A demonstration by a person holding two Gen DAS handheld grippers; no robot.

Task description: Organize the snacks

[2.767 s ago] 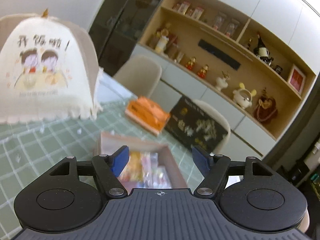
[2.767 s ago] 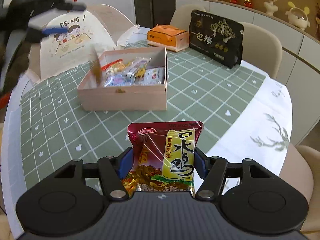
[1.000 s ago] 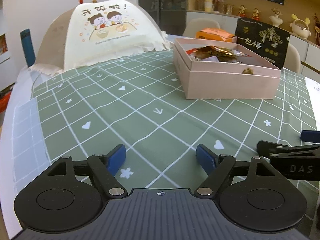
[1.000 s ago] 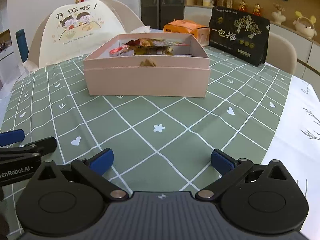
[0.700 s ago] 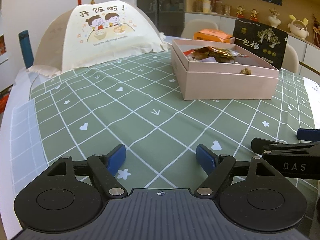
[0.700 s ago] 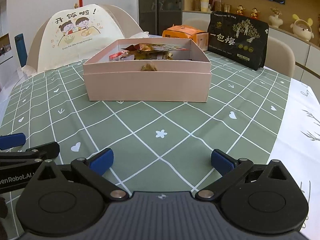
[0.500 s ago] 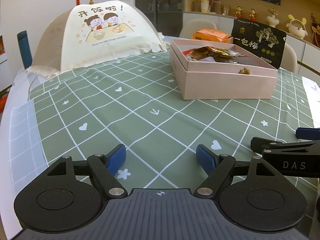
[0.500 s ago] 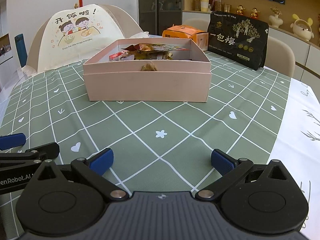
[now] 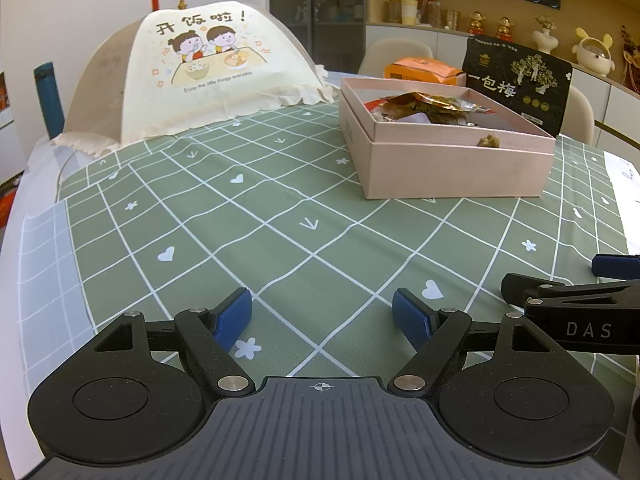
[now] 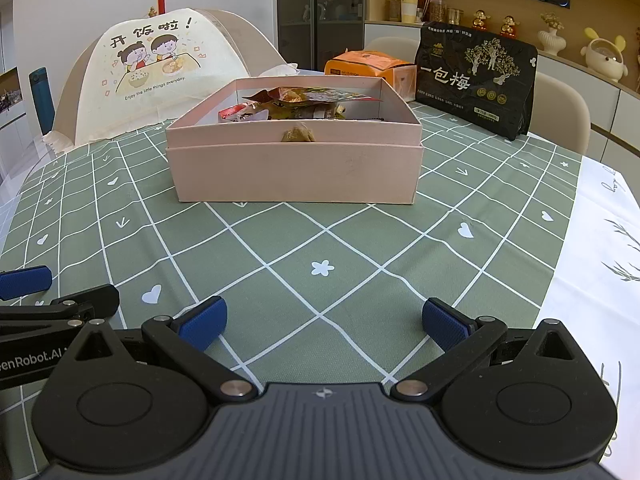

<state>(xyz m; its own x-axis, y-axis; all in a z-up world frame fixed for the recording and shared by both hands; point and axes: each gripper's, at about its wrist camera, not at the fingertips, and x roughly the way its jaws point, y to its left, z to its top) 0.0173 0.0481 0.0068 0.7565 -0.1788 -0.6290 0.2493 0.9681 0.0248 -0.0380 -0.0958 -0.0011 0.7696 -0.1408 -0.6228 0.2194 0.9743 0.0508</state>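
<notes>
Snacks (image 10: 304, 106) in one box (image 10: 296, 176); two grippers (image 9: 322, 314) (image 10: 323, 320) empty.

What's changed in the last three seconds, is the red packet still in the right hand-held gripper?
No. The right hand-held gripper let go of the red packet and now sits open and empty, low over the tablecloth. The left hand-held gripper came away from above the pink box and down beside the right one. Box, black bag and food cover stayed put.
</notes>
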